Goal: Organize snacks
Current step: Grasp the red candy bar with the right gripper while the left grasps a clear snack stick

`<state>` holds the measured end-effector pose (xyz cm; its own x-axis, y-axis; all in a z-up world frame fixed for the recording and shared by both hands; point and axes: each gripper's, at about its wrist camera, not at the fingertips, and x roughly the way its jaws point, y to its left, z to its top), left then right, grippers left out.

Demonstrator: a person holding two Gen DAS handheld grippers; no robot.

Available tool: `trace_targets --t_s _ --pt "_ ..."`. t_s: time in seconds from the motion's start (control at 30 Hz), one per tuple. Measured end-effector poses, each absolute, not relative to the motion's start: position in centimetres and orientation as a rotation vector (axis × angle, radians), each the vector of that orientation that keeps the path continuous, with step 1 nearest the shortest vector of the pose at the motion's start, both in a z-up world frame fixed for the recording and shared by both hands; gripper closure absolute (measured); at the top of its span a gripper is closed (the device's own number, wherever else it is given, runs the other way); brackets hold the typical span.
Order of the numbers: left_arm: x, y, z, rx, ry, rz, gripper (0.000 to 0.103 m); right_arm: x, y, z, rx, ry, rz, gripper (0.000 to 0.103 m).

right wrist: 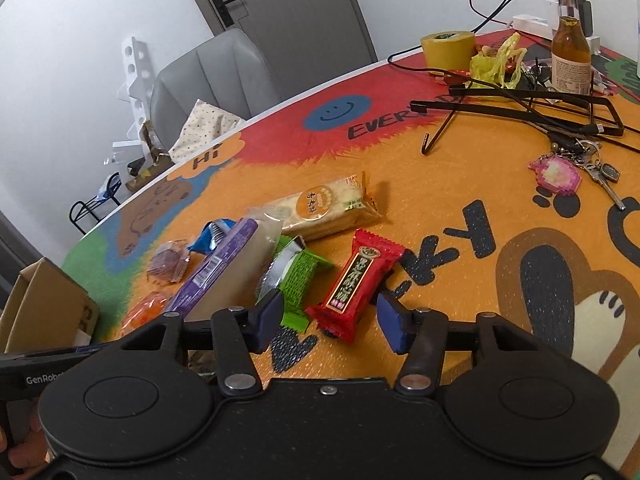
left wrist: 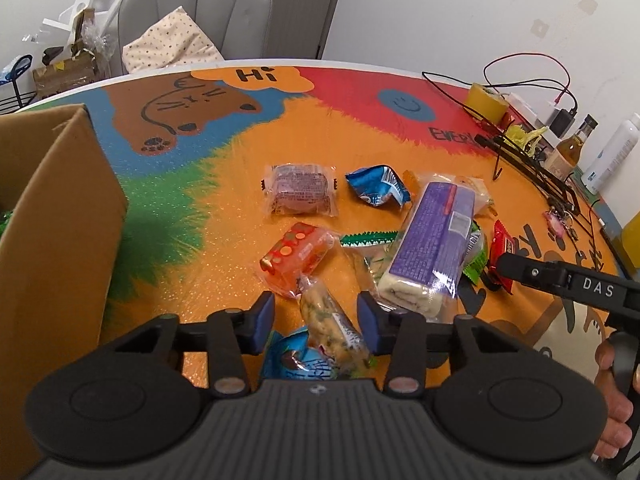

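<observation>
Several wrapped snacks lie on the colourful table (left wrist: 224,184). My left gripper (left wrist: 316,322) is open, its fingers either side of a beige biscuit stick pack (left wrist: 334,330), with a blue snack pack (left wrist: 294,358) just below it. Ahead lie an orange jelly pack (left wrist: 296,256), a brown cake pack (left wrist: 300,190), another blue pack (left wrist: 378,188) and a long purple roll pack (left wrist: 430,240). My right gripper (right wrist: 330,322) is open just above a red snack bar (right wrist: 358,284); a green pack (right wrist: 298,280) lies left of it. The cardboard box (left wrist: 52,216) stands at left.
Black hangers (right wrist: 520,108), keys with a pink keyring (right wrist: 556,176), a yellow tape roll (right wrist: 446,48), a brown glass bottle (right wrist: 570,44), cables and a white bottle (left wrist: 610,156) sit at the table's far right. A grey chair (left wrist: 200,12) stands behind the table.
</observation>
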<state>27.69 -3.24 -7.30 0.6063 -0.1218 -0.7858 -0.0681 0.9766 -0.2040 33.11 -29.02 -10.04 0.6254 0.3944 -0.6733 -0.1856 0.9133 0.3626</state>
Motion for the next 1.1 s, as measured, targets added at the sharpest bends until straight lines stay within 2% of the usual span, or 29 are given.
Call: trace_targets --t_s 0.27,0.3,0.4,0.47,0.5,1.1 --pt "28.1 -3.5 -8.0 -0.184 0.963 -0.027 0.066 34.5 -28.5 -10.6 0.247 0.828 0.307 0.052" --pt "28.1 -3.6 -8.0 -0.178 0.964 -0.025 0.07 34.5 -28.4 -10.6 0.24 0.826 0.306 0.053" --pt "28.1 -3.6 -8.0 -0.166 0.968 -0.013 0.085 34.6 -28.3 -10.6 0.23 0.828 0.305 0.064" --pt "28.1 -3.6 -8.0 -0.175 0.966 -0.019 0.085 34.6 -28.5 -10.6 0.226 0.837 0.3 0.082" --pt "28.0 -3.6 -8.0 -0.179 0.964 -0.02 0.086 34.5 -28.5 -10.7 0.217 0.841 0.292 0.084" --pt "26.1 -4.2 -5.2 -0.173 0.851 -0.034 0.086 31.3 -29.6 -8.1 0.243 0.772 0.347 0.086"
